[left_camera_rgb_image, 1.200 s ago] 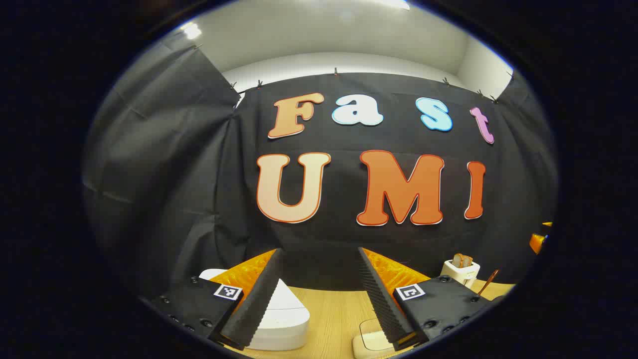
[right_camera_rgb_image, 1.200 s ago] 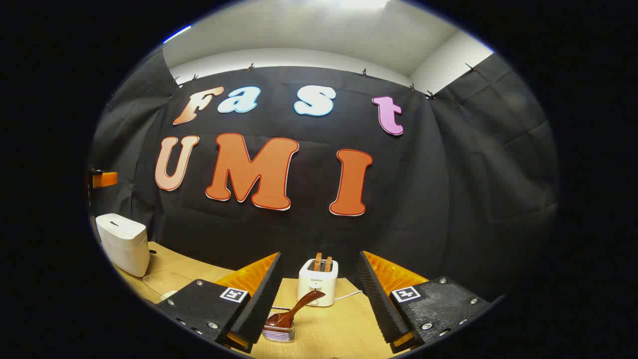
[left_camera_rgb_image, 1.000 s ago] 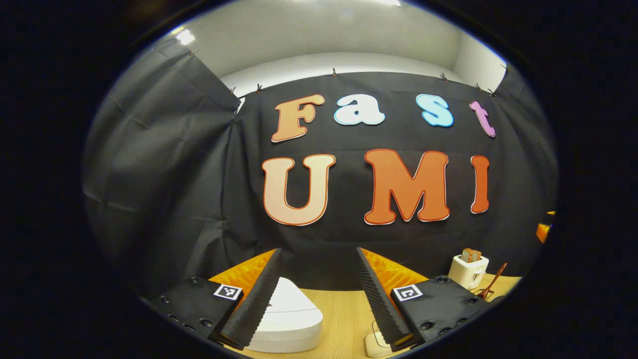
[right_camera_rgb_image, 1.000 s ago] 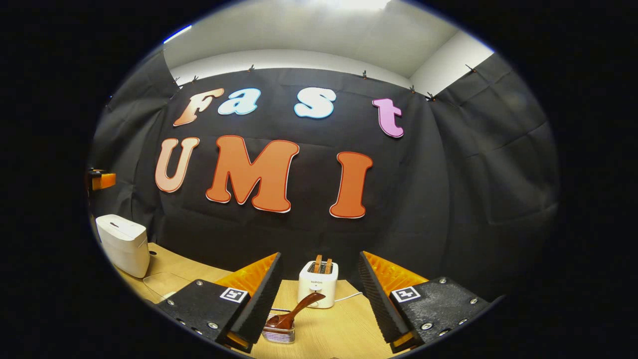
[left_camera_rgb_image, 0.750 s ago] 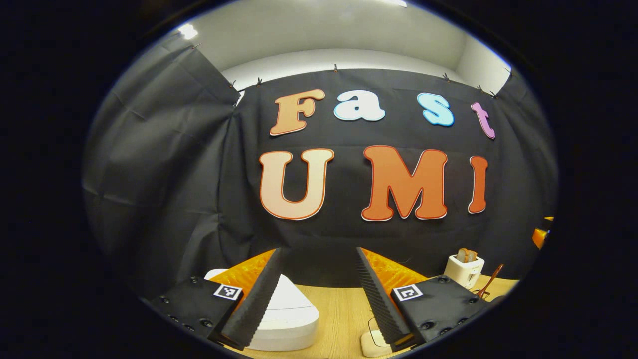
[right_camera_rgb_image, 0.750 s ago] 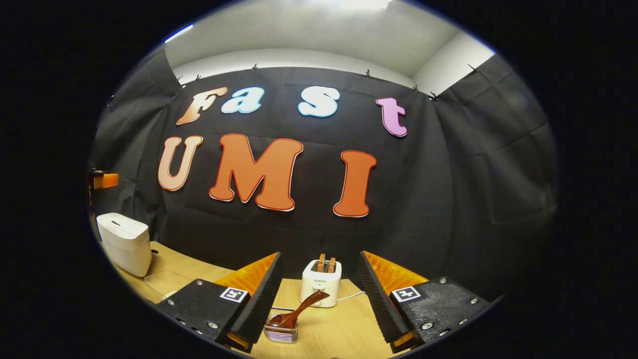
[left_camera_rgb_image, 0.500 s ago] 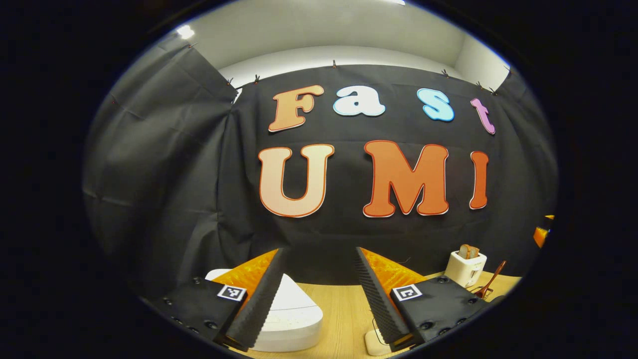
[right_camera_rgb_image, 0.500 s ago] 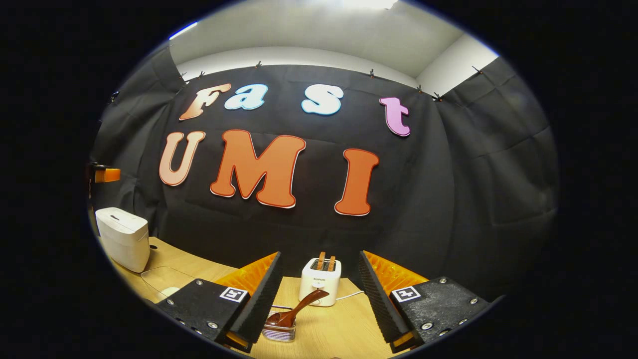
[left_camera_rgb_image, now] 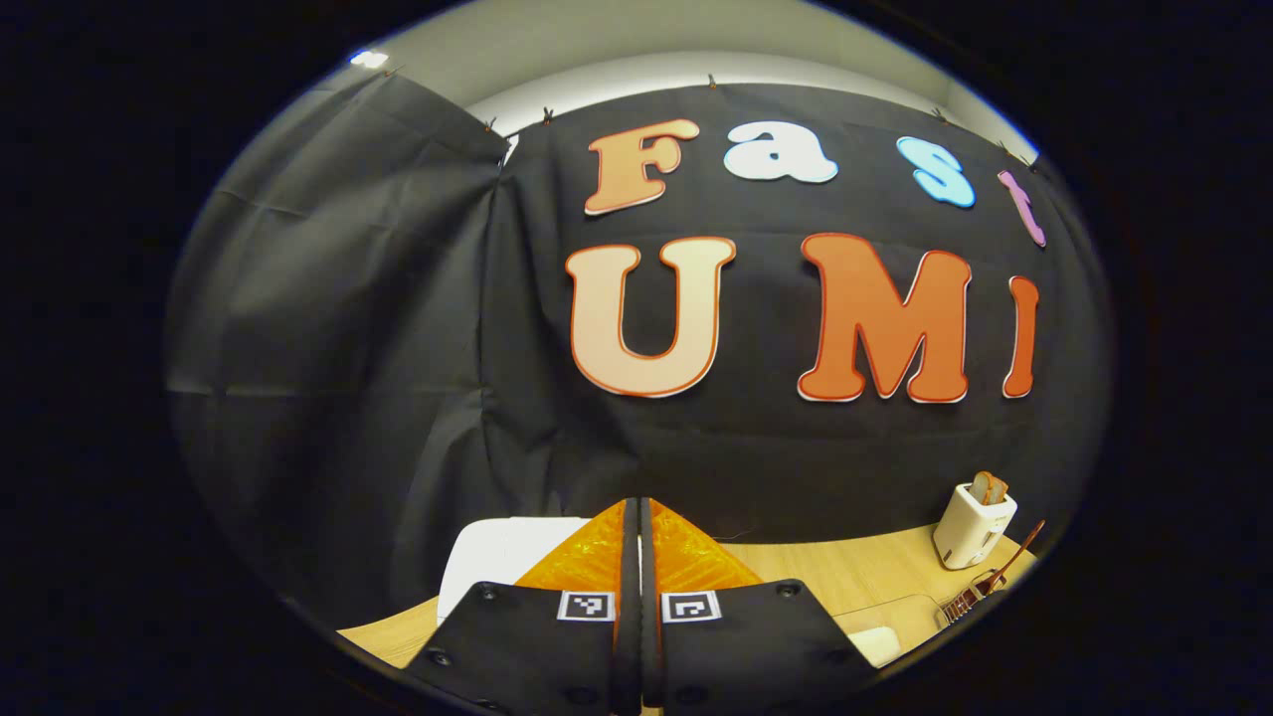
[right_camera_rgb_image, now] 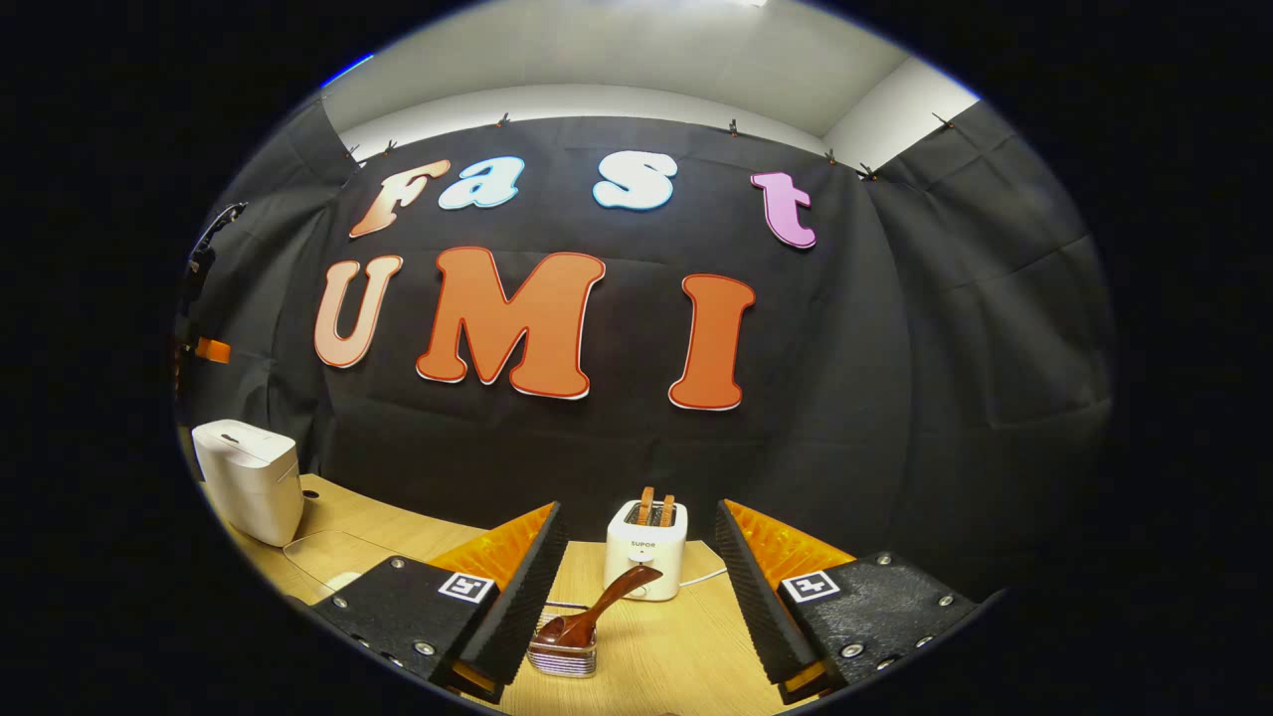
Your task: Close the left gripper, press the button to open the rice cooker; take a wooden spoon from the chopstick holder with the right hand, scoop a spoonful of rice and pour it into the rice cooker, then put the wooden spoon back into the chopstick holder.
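the main risk from here, as i judge it, is a missed press: the left gripper has its jaws brought together with nothing between them, but the rice cooker sits partly hidden behind its fingers, just to the left, and the button cannot be made out in the left gripper view, so a push could land on the lid or slide off and shove the white cooker along the table. it is level, pointing at the far wall, above and near the cooker rather than touching it. the right gripper hovers low over the table with its jaws wide and empty. between its fingers lie the wooden spoon, leaning to the right in the chopstick holder, and farther off a toaster. in the right gripper view the rice cooker stands far left, lid down. grabbing the tilted spoon carelessly could tip the holder.
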`<action>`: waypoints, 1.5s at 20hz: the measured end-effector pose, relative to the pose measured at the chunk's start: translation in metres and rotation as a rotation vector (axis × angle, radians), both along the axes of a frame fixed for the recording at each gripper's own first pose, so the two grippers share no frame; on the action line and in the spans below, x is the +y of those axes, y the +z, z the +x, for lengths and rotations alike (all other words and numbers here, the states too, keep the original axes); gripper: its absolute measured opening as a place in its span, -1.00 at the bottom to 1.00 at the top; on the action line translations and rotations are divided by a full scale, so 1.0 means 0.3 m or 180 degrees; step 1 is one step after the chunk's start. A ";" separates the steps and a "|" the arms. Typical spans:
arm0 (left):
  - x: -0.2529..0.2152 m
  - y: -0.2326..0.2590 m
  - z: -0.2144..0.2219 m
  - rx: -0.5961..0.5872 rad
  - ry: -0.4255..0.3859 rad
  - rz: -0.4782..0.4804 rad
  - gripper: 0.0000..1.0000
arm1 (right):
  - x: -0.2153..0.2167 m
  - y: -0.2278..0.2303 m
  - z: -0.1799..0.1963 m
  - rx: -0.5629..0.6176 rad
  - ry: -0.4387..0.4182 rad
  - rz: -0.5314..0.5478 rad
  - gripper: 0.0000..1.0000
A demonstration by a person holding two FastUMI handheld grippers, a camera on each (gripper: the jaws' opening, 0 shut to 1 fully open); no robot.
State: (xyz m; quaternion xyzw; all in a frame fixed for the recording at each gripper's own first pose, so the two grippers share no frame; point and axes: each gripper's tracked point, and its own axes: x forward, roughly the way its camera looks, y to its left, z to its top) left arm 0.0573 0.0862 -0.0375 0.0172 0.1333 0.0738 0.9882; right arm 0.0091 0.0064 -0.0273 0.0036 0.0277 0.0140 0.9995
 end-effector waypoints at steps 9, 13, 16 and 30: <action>0.057 -0.285 0.026 0.1158 0.0077 -0.0331 -0.92 | 0.007 -0.051 0.003 0.0133 0.0014 -0.0023 0.80; 0.101 -0.424 0.013 0.1464 0.0161 -0.0378 -0.93 | 0.001 -0.085 0.007 0.0229 0.0010 -0.0019 0.80; 0.152 -0.514 -0.008 0.1727 0.0304 -0.0415 -0.91 | -0.005 -0.107 0.007 0.0277 0.0004 0.0006 0.80; 0.047 -0.233 0.037 0.0570 0.0088 -0.0146 -0.92 | 0.058 -0.269 0.057 0.0714 0.0202 0.0515 0.76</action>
